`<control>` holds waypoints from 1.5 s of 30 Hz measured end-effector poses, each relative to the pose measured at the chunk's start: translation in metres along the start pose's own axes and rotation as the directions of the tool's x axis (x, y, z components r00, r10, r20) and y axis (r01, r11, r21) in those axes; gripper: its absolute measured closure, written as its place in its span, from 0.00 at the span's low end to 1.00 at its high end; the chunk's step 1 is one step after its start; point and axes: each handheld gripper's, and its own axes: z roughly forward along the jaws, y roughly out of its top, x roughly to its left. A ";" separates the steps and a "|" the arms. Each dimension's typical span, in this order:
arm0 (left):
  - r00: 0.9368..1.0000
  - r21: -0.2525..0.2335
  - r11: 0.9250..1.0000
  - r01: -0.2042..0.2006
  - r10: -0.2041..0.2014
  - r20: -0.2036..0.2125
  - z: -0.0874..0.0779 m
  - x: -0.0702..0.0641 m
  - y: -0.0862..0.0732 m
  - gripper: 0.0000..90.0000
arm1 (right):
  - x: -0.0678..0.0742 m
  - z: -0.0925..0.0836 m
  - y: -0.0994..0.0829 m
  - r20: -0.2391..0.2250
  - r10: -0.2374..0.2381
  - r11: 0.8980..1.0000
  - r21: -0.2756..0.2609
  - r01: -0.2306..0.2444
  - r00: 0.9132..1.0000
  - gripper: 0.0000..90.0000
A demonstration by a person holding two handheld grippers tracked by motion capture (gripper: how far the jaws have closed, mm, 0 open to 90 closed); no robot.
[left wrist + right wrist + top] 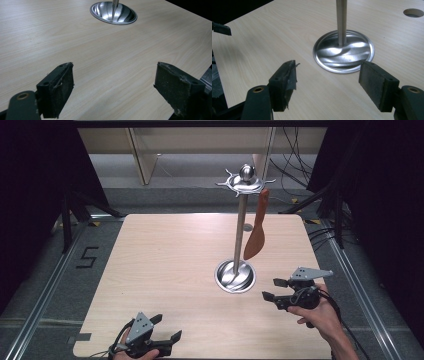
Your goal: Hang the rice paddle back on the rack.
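Note:
A shiny metal utensil stand rises from a round dished base (235,276) right of the table's middle, with a thin pole (240,227) and a hooked crown (246,180) on top. An orange-brown spatula (257,232) hangs blade down from a hook on the crown's right side. My right gripper (271,289) is open and holds nothing, just right of the base and pointing at it. In the right gripper view, my right gripper (328,82) frames the base (344,53) and pole (341,20). My left gripper (167,327) is open and holds nothing at the table's near edge. The left gripper view has my left gripper (113,86) over bare wood, the base (113,13) beyond.
The light wooden table (165,265) has a small round hole (413,12) behind the stand. Metal floor rails (45,285) run along both sides. Cables (295,165) lie on the floor at the back right, between dark curtains.

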 end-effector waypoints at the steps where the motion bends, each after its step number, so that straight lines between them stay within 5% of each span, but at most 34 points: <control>1: 1.000 0.000 1.000 -0.019 0.019 0.005 0.000 0.001 0.000 0.17 | 0.001 0.000 0.000 -0.004 0.012 1.000 0.014 -0.012 1.000 0.35; 2: 1.000 0.000 1.000 -0.020 0.020 0.004 0.000 0.001 0.000 0.17 | -0.001 0.000 -0.001 0.006 -0.022 1.000 0.004 0.022 1.000 0.35; 3: 1.000 0.002 1.000 -0.019 0.019 0.005 0.000 0.001 0.000 0.17 | 0.002 0.002 -0.002 -0.012 0.014 1.000 0.003 -0.014 1.000 0.35; 7: 1.000 0.002 1.000 -0.024 0.024 0.008 0.000 0.001 0.000 0.17 | 0.003 0.003 -0.004 -0.029 0.030 0.999 0.024 -0.029 0.999 0.35; 10: 0.999 0.007 1.000 -0.031 0.030 0.015 0.000 0.002 0.000 0.17 | 0.000 0.004 -0.006 -0.002 -0.018 1.000 0.011 0.018 1.000 0.34; 11: 1.000 0.001 1.000 -0.001 0.001 0.010 0.001 0.000 0.000 0.17 | 0.000 0.004 -0.006 -0.002 -0.018 1.000 0.011 0.018 1.000 0.34; 15: 1.000 0.001 1.000 -0.001 0.001 0.004 0.000 0.000 0.000 0.17 | 0.003 0.006 -0.008 -0.026 0.022 0.999 0.025 -0.021 0.999 0.34; 19: 1.000 0.002 1.000 -0.001 0.001 0.010 0.001 0.000 -0.001 0.17 | 0.001 0.006 -0.009 -0.012 -0.019 0.999 0.031 0.020 1.000 0.34; 22: 1.000 0.001 1.000 0.002 -0.002 0.008 0.001 0.000 0.000 0.17 | 0.004 0.006 -0.010 -0.021 0.020 0.999 0.038 -0.019 1.000 0.34; 24: 1.000 0.004 1.000 0.000 0.000 0.011 0.000 0.000 -0.001 0.17 | 0.001 0.007 -0.011 -0.020 -0.015 0.999 0.033 0.015 1.000 0.34; 26: 1.000 0.018 1.000 -0.013 0.013 0.011 0.001 0.000 -0.001 0.17 | 0.005 0.008 -0.013 -0.038 0.035 0.999 0.040 -0.033 0.999 0.34; 27: 1.000 0.009 1.000 -0.005 0.004 0.019 0.002 -0.001 -0.001 0.17 | 0.002 0.008 -0.014 -0.013 -0.017 0.999 0.032 0.017 1.000 0.34; 29: 1.000 0.008 1.000 -0.008 0.008 0.015 0.001 -0.002 -0.001 0.17 | 0.005 0.011 -0.018 -0.029 0.026 0.999 0.037 -0.025 0.999 0.33; 33: 1.000 0.014 1.000 -0.011 0.010 0.012 0.002 -0.001 -0.001 0.17 | 0.004 0.010 -0.022 -0.030 -0.006 0.999 0.034 0.007 1.000 0.33; 34: 1.000 0.012 1.000 -0.010 0.009 0.016 0.002 0.000 -0.001 0.17 | 0.007 0.010 -0.023 -0.033 0.032 0.999 0.036 -0.031 0.999 0.33; 38: 1.000 0.011 1.000 -0.009 0.009 0.015 0.002 -0.001 -0.001 0.17 | 0.008 0.012 -0.030 -0.062 0.052 0.998 0.041 -0.049 0.997 0.32; 40: 1.000 0.012 1.000 -0.005 0.005 0.012 0.002 -0.001 -0.002 0.17 | 0.005 0.012 -0.033 -0.056 0.015 0.999 0.043 -0.013 0.998 0.31; 42: 1.000 0.012 1.000 -0.004 0.004 0.015 0.002 0.000 -0.002 0.17 | 0.007 0.013 -0.037 -0.058 0.056 0.997 0.059 -0.052 0.997 0.31; 45: 1.000 0.013 1.000 -0.001 0.001 0.013 0.002 0.000 -0.001 0.17 | 0.007 0.014 -0.041 -0.048 0.056 0.997 0.046 -0.053 0.997 0.30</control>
